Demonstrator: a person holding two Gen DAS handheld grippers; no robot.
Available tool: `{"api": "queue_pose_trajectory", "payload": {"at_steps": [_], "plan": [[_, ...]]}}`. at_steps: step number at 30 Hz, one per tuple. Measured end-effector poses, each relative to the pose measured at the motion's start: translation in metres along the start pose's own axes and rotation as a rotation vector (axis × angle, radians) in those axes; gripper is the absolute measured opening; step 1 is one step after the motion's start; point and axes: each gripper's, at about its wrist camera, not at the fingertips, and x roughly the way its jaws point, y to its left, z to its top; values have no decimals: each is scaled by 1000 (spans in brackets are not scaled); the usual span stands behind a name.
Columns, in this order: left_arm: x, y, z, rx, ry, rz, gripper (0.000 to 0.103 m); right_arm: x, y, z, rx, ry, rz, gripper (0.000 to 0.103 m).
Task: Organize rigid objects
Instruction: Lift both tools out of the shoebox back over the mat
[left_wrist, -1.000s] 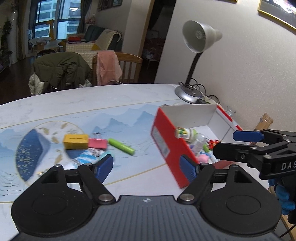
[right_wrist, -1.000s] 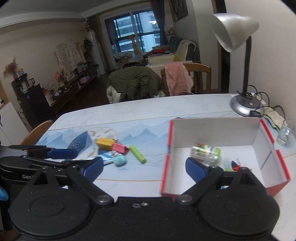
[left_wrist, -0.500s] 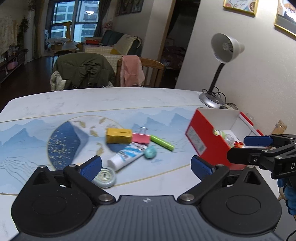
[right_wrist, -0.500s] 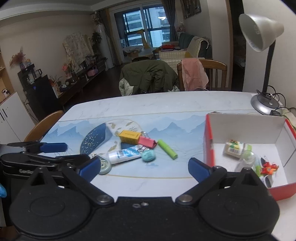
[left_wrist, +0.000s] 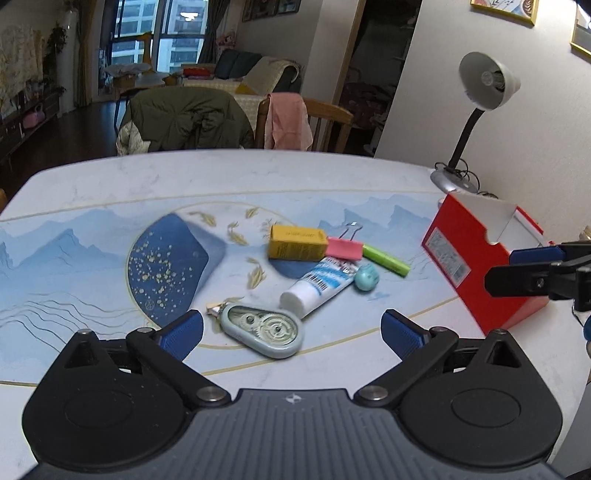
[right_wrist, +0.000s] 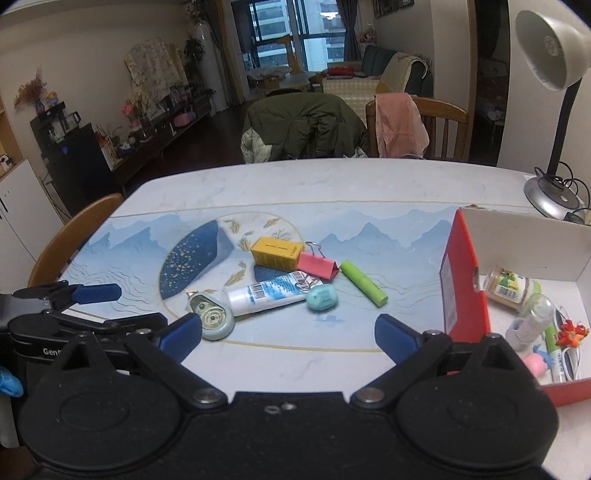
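left gripper (left_wrist: 291, 330) stands wide apart, nothing between its pads, above the surface (left_wrist: 110, 192) near a pale correction tape dispenser (left_wrist: 263, 330). right gripper (right_wrist: 288, 332) likewise spread wide and empty. loose items lie clustered mid-surface: yellow box (left_wrist: 297, 242) touching a pink binder clip (left_wrist: 344, 247), green marker (left_wrist: 386, 260) just beside the clip, white tube (left_wrist: 319, 286) below them, teal egg-shaped item (left_wrist: 366, 277) at the tube's end. red box (right_wrist: 465, 280) sits to the right, well apart from the cluster, already containing a jar (right_wrist: 511, 288) and small items (too jumbled to identify individually).
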Motion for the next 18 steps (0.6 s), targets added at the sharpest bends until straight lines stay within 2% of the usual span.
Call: {"api": "queue_pose_trajectory", "payload": {"at_steps": [7,14,18], "plan": [[34,8,-8,13,43,25,103,34,-3,4,-17,46,-29,98],[63,15,-12,-21,73,48,103,73,-12,10,-43,94,-46,96],[75,15,-14,-32,89,65,103,96,-15,11,-82,140,-41,88]]}}
